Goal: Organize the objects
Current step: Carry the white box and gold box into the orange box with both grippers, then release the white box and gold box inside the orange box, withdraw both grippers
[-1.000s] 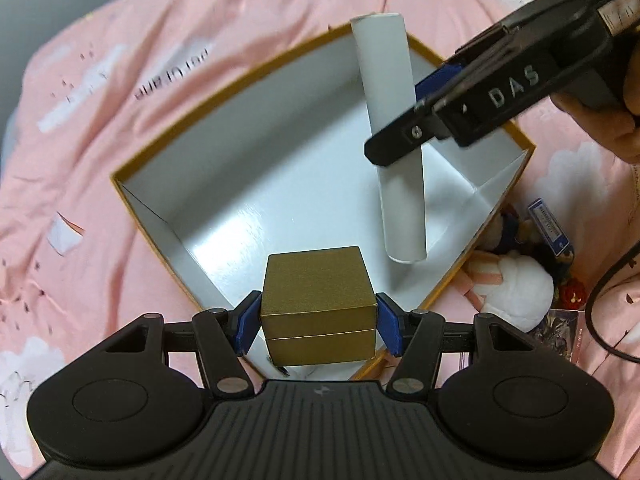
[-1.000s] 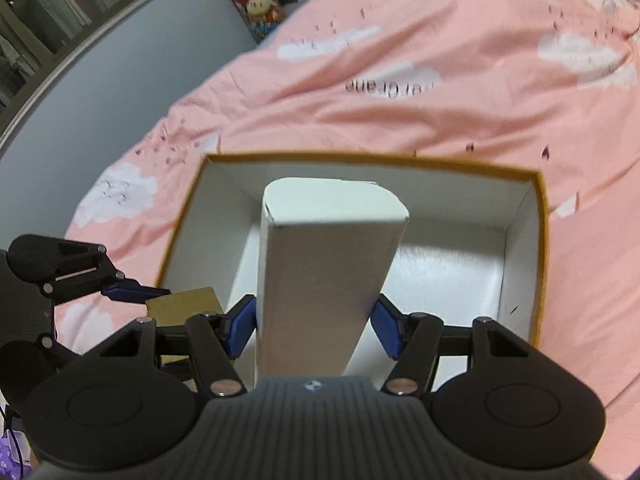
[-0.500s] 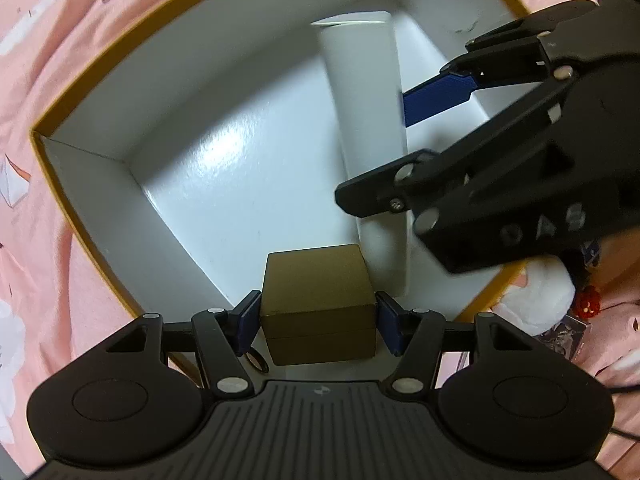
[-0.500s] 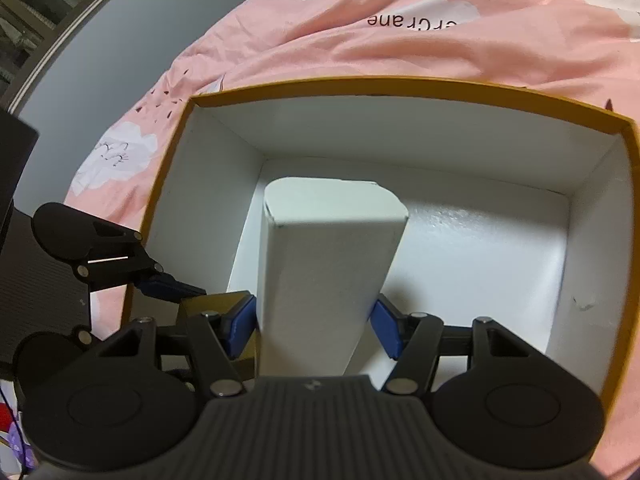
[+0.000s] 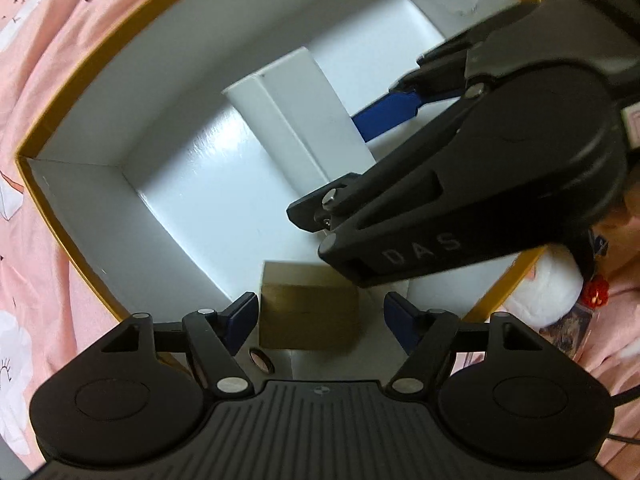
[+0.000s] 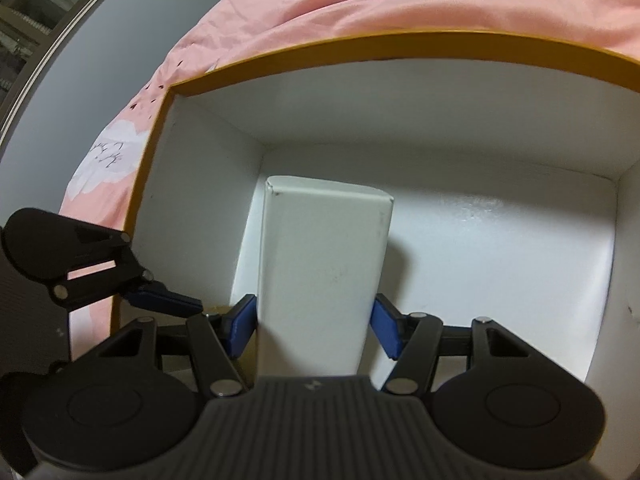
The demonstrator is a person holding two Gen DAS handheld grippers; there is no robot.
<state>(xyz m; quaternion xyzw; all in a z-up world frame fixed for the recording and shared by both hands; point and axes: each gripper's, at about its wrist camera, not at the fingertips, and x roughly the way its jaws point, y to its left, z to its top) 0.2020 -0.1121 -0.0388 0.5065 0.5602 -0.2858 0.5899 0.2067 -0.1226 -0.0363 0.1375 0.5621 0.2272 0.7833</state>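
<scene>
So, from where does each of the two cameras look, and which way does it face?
Left wrist: sits on the left claw, faces steeply down into the open box; its own blue fingers stand apart from the gold box, jaws just opened. The right claw crosses the view.
Right wrist: sits on the right claw, looks down and forward into the box; its fingers hold the tall white carton. The left claw shows at the left.
Both views share the open box, the carton and the pink bedsheet.

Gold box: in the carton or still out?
In. Gold box sits on the carton floor; left tongs have just opened, pads clear of it.
</scene>
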